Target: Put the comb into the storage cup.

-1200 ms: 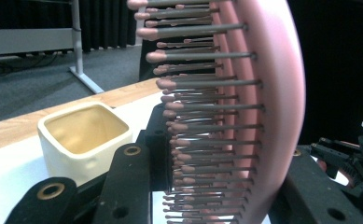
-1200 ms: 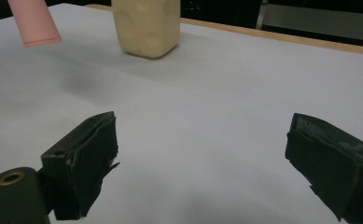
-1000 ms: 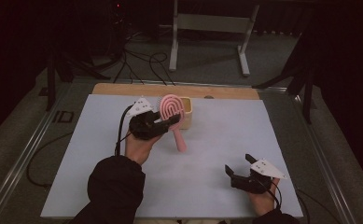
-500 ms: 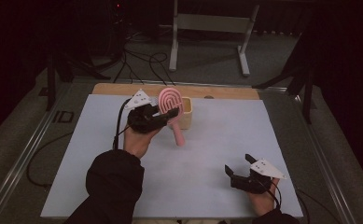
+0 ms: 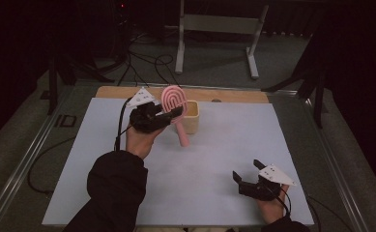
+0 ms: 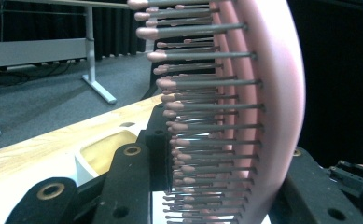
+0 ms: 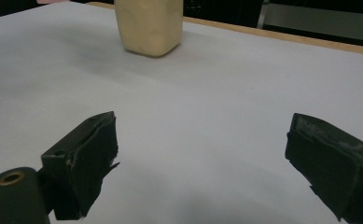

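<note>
A pink hairbrush [image 5: 174, 104] is held upright above the white table, head up and handle [image 5: 182, 136] slanting down to the right. My left gripper [image 5: 172, 114] is shut on its head. In the left gripper view the bristles and pink back of the hairbrush [image 6: 244, 116] stand between the black jaws. A cream cup [image 5: 191, 116] stands just behind the brush, seen too as the cup [image 7: 150, 25] in the right gripper view. My right gripper [image 5: 245, 174] rests near the table's front right, open, with nothing between its fingers [image 7: 83, 163].
The white sheet [image 5: 224, 145] covers a wooden table whose bare edge [image 5: 234, 95] runs along the back. Cables and a metal stand [image 5: 214, 29] lie on the floor beyond. A black rail [image 5: 26, 159] borders the left side.
My left gripper has lifted the hairbrush a little and carried it slightly left and back, turning the head more upright. The right gripper has stayed put.
</note>
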